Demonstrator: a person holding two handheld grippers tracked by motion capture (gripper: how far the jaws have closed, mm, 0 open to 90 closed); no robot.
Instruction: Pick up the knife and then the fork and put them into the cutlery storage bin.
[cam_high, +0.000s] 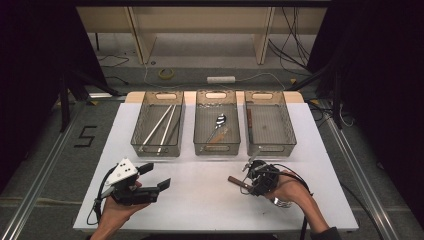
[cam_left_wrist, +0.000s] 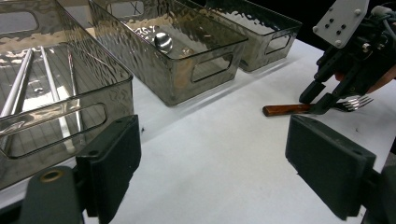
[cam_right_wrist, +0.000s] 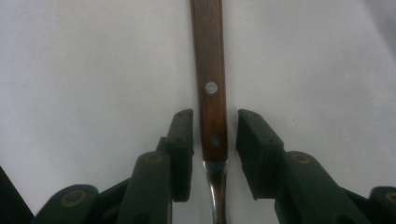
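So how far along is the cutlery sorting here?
Chopsticks lie in the left bin, a spoon in the middle bin. In hand: the right tongs straddle a wooden-handled fork on the table, not yet clamped. Left: binning it. The left tongs are open.

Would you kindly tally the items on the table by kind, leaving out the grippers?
Translucent grey plastic bins: 3
Long silver metal chopsticks, left bin: 2
Silver metal spoon, middle bin: 1
Brown wooden-handled utensil, right bin, head unclear: 1
Wooden-handled metal fork, on the tabletop: 1
Total: 8
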